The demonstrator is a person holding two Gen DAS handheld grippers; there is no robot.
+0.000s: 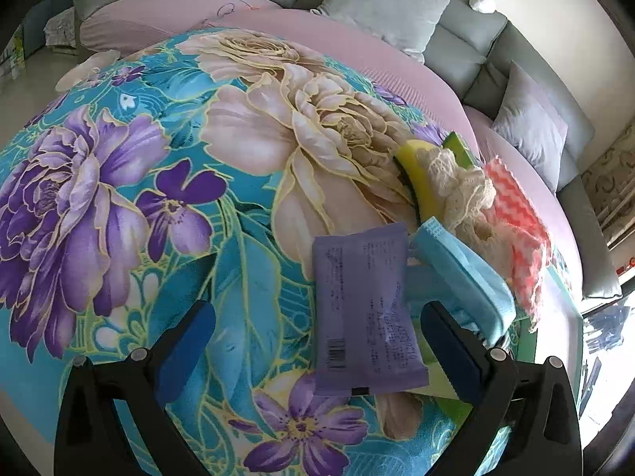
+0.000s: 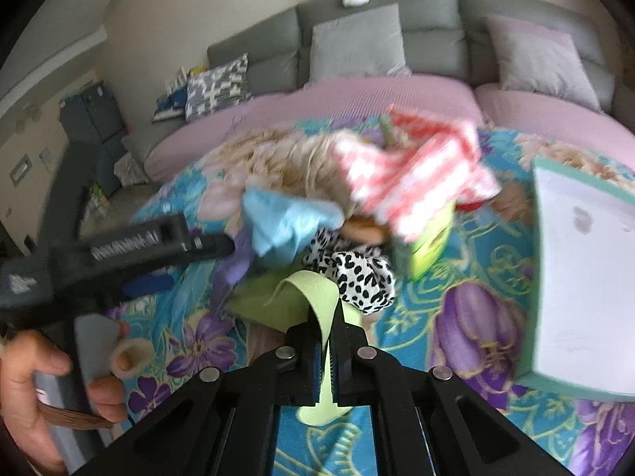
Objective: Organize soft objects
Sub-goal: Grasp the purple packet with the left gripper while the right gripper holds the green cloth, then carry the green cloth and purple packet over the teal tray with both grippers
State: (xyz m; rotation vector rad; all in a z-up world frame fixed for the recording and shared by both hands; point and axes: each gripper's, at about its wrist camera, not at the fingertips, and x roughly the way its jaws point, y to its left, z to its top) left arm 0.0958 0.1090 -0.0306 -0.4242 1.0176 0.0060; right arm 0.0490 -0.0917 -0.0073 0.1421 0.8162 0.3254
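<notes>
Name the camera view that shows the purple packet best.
The left wrist view: the purple packet lies sharp and nearly whole on the floral cloth, barcode visible. The right wrist view shows only a blurred purple sliver beneath the blue cloth.

The right gripper (image 2: 326, 331) pinches a lime-green cloth strip (image 2: 317, 297) above the floral bedspread (image 2: 456, 277), beside a leopard-print cloth (image 2: 361, 277).

A floral quilt (image 1: 119, 182) bears a purple packet (image 1: 363, 309) and piled cloths (image 2: 401, 174).
</notes>
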